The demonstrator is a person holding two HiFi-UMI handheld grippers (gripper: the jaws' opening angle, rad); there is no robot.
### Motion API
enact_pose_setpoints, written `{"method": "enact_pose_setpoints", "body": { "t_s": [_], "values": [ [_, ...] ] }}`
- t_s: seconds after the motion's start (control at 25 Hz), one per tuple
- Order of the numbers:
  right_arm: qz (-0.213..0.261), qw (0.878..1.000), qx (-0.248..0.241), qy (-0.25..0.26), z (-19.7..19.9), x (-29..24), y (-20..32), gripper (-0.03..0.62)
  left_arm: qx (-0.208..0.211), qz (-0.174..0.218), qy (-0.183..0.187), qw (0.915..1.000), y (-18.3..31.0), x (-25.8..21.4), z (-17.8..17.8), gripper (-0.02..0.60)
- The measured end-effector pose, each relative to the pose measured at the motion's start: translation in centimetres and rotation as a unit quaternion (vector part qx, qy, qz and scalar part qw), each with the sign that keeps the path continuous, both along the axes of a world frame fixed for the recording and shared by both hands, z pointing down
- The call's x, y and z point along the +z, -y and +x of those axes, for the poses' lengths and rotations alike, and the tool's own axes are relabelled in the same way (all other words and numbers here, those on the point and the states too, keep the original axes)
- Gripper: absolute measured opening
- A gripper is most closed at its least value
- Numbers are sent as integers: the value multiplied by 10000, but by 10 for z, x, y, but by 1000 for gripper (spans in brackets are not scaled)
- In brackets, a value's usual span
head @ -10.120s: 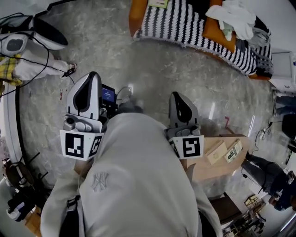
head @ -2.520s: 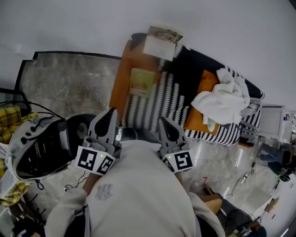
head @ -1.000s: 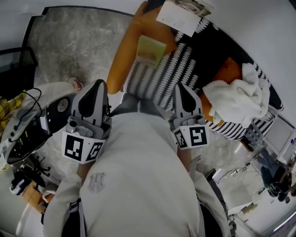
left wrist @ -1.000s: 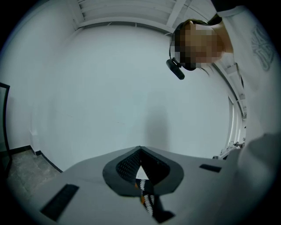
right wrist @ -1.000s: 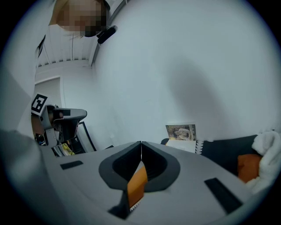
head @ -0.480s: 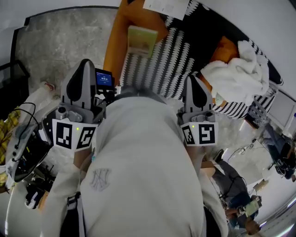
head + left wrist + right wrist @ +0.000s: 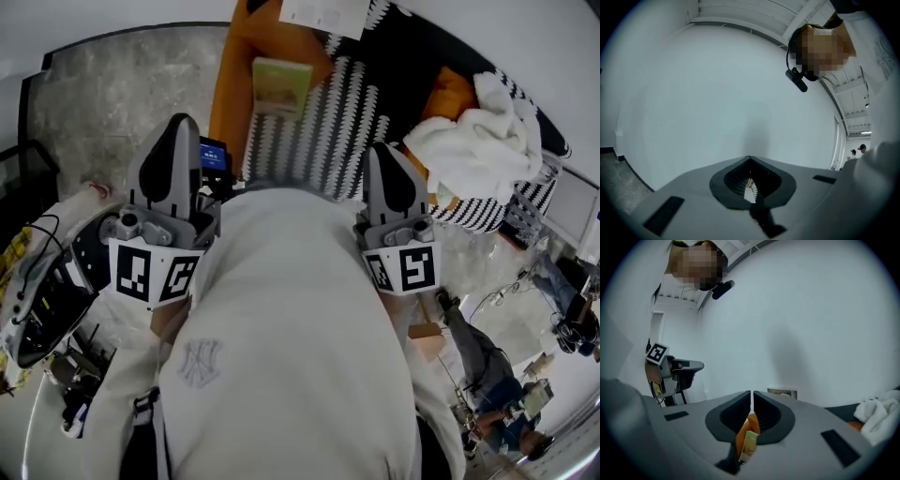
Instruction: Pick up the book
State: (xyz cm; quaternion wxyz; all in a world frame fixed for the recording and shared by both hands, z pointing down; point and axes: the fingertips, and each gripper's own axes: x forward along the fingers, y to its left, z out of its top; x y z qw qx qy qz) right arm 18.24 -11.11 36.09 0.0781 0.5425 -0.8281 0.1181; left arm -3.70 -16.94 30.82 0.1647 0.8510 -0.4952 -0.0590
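Approach step: book (image 7: 281, 86) at the bed's (image 7: 234, 89) orange edge. Left hand-held gripper (image 7: 751, 180) and right hand-held gripper (image 7: 752, 404) are pressed together, empty; one must spread next.

1. An orange bed (image 7: 230, 94) is seen on the grey stone floor (image 7: 112, 103).
2. It is covered by a black-and-white striped blanket (image 7: 328, 141).
3. A green book (image 7: 280, 87) is laid flat at the blanket's edge.
4. A white cloth heap (image 7: 473, 131) is piled on an orange cushion (image 7: 448, 94).
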Motion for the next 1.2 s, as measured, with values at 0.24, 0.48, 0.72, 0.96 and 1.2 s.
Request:
{"method": "enact_pose_setpoints", "body": {
  "t_s": [0.24,0.48,0.72,0.96,1.2],
  "values": [
    [7,9995,-297,-48,-20,-4,0,20,148,-87,-158,9997,-6,-2,2,9],
    [-217,9994,-265,-5,-22,8,-4,165,254,-225,-207,9992,-19,4,6,9],
    [-404,9987,-290,109,-17,27,-8,207,245,-341,-162,9990,-28,11,10,9],
    [-504,9955,-744,-306,-6,69,20,202,371,-435,67,9983,-22,24,25,9],
    [-545,9932,-977,-325,18,123,82,221,543,-721,278,9955,-28,56,50,9]
  ]
}}
